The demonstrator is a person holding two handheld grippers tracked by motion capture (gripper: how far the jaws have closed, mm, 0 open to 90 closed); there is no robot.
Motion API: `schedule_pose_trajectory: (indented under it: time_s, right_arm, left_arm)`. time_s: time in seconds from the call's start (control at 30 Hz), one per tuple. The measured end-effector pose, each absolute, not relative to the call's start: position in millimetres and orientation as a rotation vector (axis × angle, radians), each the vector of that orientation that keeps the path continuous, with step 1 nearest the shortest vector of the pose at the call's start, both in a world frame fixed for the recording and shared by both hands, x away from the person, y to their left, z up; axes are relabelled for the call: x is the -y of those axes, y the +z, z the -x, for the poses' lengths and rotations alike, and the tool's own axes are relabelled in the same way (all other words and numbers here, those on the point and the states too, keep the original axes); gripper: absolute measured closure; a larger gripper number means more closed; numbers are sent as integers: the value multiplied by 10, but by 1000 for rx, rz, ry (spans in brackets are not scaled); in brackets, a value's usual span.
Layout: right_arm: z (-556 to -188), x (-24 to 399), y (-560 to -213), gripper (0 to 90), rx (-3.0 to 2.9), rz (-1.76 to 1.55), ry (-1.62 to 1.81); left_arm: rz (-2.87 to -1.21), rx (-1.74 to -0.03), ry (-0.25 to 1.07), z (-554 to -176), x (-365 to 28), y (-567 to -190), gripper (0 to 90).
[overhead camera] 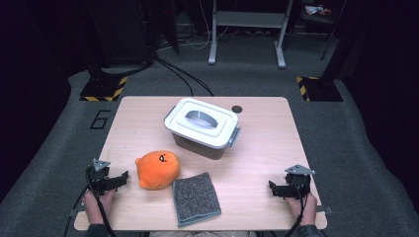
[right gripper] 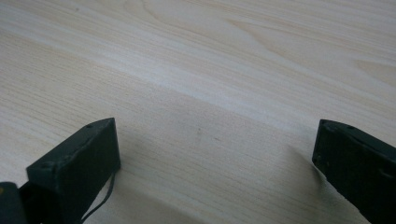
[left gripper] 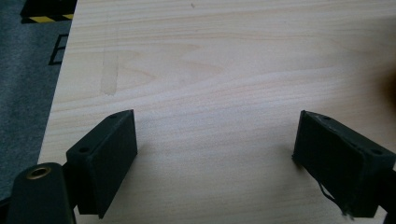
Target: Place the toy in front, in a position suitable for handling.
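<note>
Lab: hazard-taped stand bases [overhead camera: 104, 89], floor cables [overhead camera: 185, 74], numbered carpet [overhead camera: 100, 119].

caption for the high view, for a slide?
Start pose: both open tools, left and right, rest on the table near plush, cloth and lidded box.

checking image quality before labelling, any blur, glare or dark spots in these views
High view: the light wooden table is evenly lit and soft, the room around it nearly black. Left gripper view: black jaws sharp, a dark orange blur at the right edge, likely the orange plush toy; a faint pale streak on the wood. Right gripper view: mild sheen across the wood, soft shadows under the jaws.
</note>
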State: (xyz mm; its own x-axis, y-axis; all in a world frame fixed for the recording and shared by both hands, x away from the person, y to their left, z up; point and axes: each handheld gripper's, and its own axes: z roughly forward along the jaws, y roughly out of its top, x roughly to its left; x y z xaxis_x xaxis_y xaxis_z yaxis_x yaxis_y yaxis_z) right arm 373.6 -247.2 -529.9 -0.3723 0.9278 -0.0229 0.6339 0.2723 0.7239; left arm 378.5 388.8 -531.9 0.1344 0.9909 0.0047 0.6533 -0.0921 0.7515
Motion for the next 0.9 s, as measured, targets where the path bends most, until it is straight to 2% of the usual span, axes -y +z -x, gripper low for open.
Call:
schedule_pose_trajectory:
  time_s: [0.9]
  right_arm:
    - [-3670,2365,-5212,10,-2113,-1423,940]
  left_arm:
    - [-1814,-1583,720,-3785,-3889,-5319,131]
